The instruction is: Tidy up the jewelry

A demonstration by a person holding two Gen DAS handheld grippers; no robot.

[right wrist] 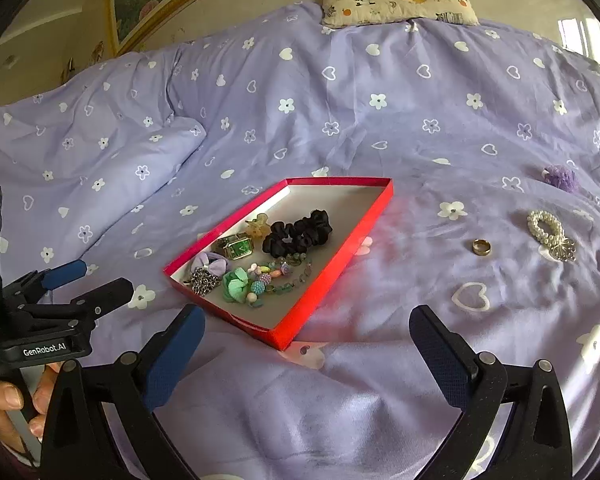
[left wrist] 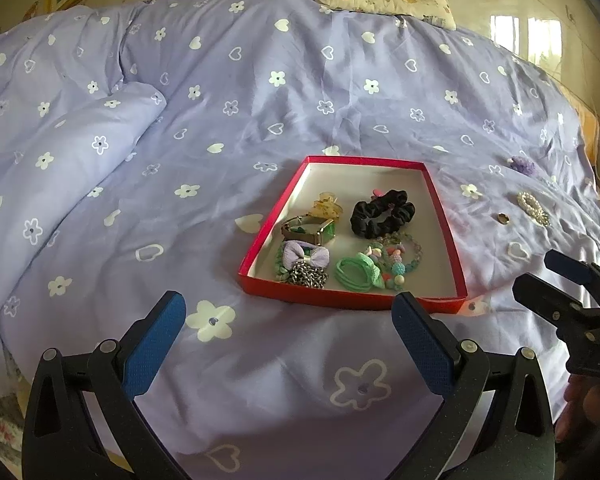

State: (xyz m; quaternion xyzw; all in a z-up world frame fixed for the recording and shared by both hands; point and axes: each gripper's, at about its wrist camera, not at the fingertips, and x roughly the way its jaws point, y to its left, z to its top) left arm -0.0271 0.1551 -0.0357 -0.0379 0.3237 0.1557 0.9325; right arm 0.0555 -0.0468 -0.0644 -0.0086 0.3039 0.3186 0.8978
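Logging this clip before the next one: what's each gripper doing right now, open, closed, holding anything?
Left gripper: open, holding nothing, above the bedspread near the red box.
Right gripper: open, holding nothing.

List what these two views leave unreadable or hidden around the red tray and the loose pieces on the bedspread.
- Purple item: right wrist view, small and half sunk behind a fold of the bedspread; its kind is unclear.
- Ring: left wrist view, too small to show any detail.
- Bead pile in the red tray: tangled, strands cannot be counted.
- Right gripper: cut by the left wrist view's edge.
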